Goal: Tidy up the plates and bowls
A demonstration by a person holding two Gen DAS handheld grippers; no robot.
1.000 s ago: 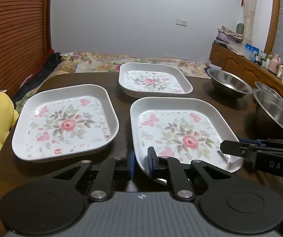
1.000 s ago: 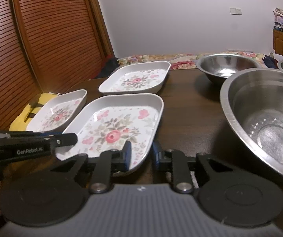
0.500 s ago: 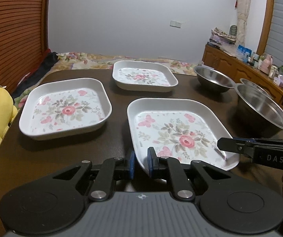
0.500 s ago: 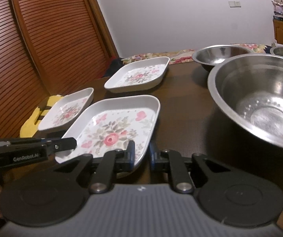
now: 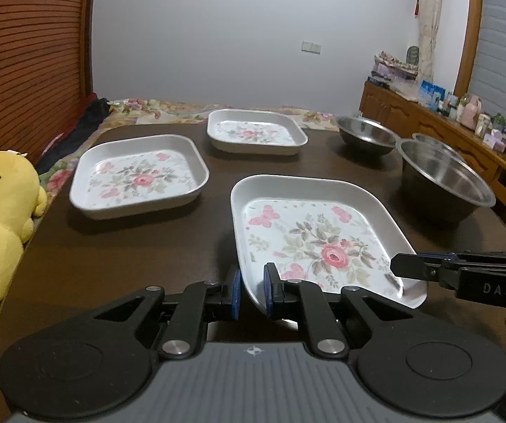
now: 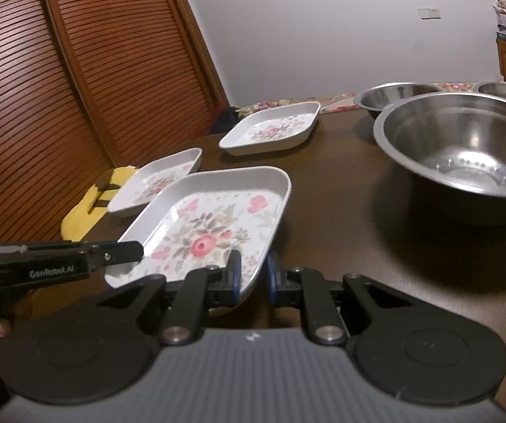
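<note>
Above the dark brown surface, an empty white floral square plate is clamped at its near rim by both hand-held grippers, left and right; the steel bowl beside it is empty.

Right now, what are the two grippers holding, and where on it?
Both hold the near floral plate: left gripper pinches its near rim at the left corner, right gripper pinches the near rim at the right corner.

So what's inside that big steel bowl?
The big steel bowl looks empty: bare metal with a ring of small dimples at the bottom. Its right edge runs out of frame, so that part stays unseen.
</note>
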